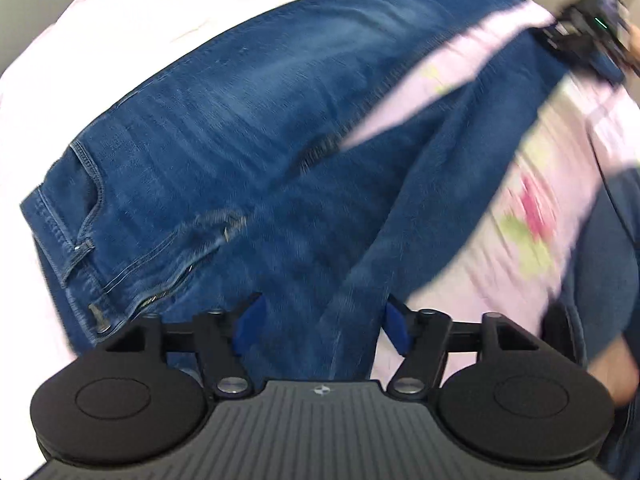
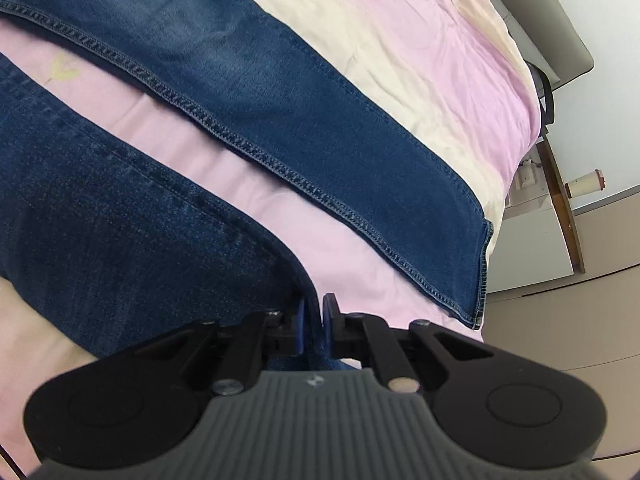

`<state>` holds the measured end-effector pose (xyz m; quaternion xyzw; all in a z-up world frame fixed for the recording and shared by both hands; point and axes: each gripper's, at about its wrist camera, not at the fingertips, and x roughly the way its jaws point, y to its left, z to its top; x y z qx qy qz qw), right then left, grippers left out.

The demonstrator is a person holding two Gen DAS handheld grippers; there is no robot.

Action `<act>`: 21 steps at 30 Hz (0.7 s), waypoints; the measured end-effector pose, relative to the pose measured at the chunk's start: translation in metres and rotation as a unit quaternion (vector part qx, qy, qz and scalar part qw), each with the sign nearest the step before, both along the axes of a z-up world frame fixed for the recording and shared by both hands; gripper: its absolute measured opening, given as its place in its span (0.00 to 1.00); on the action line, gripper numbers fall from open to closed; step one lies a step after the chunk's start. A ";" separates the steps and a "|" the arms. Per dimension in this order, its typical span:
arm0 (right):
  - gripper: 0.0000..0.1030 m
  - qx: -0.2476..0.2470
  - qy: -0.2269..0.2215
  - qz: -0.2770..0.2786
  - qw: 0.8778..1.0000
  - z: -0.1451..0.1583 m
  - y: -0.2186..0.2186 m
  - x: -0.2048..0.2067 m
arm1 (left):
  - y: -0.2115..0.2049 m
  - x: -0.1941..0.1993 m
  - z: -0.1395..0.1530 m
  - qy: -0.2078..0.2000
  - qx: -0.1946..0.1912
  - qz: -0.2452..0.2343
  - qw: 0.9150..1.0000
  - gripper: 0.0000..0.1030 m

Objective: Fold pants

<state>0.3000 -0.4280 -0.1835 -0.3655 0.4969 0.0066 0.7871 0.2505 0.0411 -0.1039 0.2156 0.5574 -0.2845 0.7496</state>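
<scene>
On the pink bedsheet, the right gripper clamps one jeans leg to carry it over; the left gripper hangs apart, empty, above the crotch.

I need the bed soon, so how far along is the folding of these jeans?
Early. Done: the jeans lie spread on the pink bedsheet, legs apart. In hand: the right gripper is shut on the near leg; the left gripper is open above the denim. Left: no fold is visible yet, and the far leg lies flat.
</scene>
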 end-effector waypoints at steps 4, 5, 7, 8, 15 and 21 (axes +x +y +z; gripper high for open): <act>0.01 -0.002 0.005 -0.004 1.000 -0.005 0.000 0.004 | 0.008 -0.040 0.009 0.007 0.055 -0.023 0.998 0.81; 0.01 -0.002 0.005 -0.005 1.000 -0.006 0.001 0.003 | 0.009 -0.049 0.008 0.000 0.074 -0.023 0.997 0.81; 0.01 -0.005 0.004 -0.008 1.000 -0.006 0.002 0.002 | 0.013 -0.067 0.003 -0.036 0.127 -0.016 0.991 0.79; 0.01 -0.006 0.002 -0.010 1.000 -0.007 0.003 0.001 | 0.014 -0.074 0.000 -0.054 0.148 -0.018 0.987 0.78; 0.00 -0.011 -0.017 -0.031 0.999 0.001 0.003 -0.007 | 0.005 -0.093 -0.050 -0.057 0.251 -0.001 0.966 0.73; 0.00 -0.013 -0.041 -0.047 0.998 0.023 0.002 -0.029 | 0.017 -0.096 -0.042 -0.119 0.229 0.051 0.965 0.30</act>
